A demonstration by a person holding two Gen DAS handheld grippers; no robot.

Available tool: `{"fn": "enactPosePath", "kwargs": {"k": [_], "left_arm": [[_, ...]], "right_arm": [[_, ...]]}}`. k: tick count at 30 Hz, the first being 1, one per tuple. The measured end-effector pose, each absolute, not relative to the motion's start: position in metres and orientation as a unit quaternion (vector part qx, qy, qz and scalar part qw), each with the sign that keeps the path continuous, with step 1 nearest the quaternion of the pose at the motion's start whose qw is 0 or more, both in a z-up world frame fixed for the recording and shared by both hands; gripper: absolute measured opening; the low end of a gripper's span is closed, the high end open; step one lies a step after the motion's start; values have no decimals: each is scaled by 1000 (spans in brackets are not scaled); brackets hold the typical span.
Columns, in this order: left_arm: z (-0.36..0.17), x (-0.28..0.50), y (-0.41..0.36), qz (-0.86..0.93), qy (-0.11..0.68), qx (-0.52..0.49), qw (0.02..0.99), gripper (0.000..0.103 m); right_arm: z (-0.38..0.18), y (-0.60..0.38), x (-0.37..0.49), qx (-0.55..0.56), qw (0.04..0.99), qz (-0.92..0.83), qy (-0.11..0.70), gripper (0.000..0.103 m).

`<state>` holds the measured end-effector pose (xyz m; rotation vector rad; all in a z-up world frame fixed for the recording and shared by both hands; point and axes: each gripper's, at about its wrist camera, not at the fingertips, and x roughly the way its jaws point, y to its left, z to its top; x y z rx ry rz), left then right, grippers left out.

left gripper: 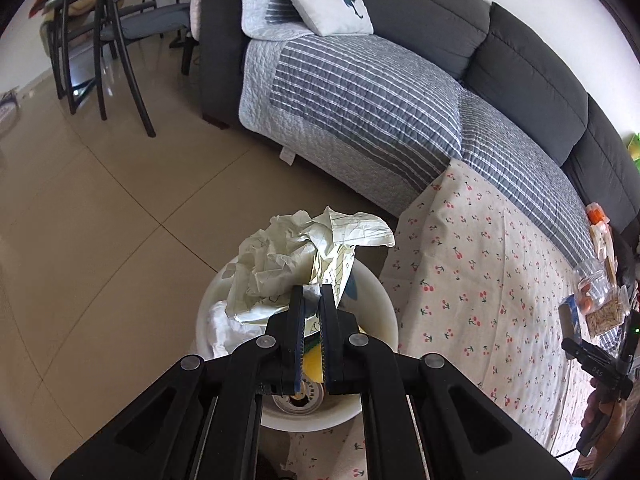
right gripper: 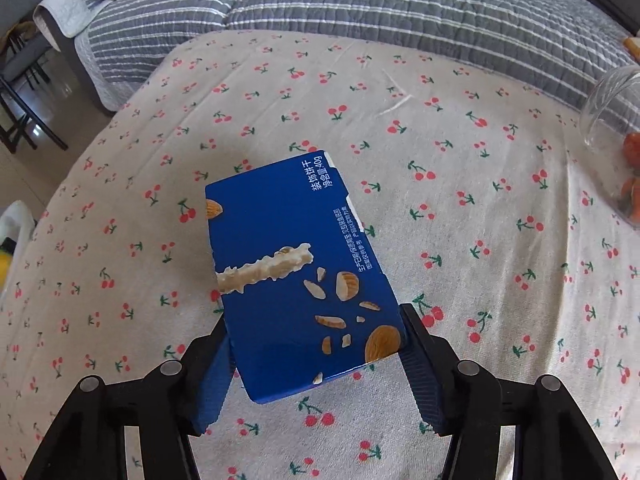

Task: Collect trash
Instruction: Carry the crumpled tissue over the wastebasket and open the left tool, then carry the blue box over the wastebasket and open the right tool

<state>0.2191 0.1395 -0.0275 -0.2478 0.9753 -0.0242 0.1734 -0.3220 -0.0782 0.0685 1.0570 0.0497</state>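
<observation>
holding the crumpled paper (left gripper: 288, 264) between the tightly closed fingers of our left gripper (left gripper: 311, 320), we hang it just above the white bin (left gripper: 384, 320): light, soft, springy. beside the bin, on the cherry-print worktop (right gripper: 480, 240), our right gripper (right gripper: 316, 364) brackets the blue biscuit box (right gripper: 296, 272), fingers half open; whether they press it, we cannot tell. the box looks light, stiff, crushable, best pinched across its narrow sides.

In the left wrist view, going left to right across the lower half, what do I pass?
Tiled floor → white bin with crumpled paper held by the left gripper → cherry-print cloth → snack bags.
</observation>
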Motion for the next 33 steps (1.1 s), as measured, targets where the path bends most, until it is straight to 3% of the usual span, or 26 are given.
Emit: {"fn": "enactPosePath", "kwargs": {"k": [9,11,13,19,25,33], "left_arm": [[-52,238,139,-28,481,-109,869,10],[-53,239,137,-36,493,-105,863,24],[-50,234,135,-33,488,-88,868,64],[-35,210,155,-2,473,-56,879,83],[-50,187,188,42,520,-57,851,85],[-54,166,232,55,515,-80,852,89]], "right_arm": [[-52,-296,153,52,872,52,485,65],[-49,-287,151,49,874,57,480,65],[-44,-278,148,48,876,66,476,65],[-30,-240,140,37,879,98,464,65],[-31,-176,141,20,869,149,472,65],[-65,-54,164,18,843,230,486,65]]}}
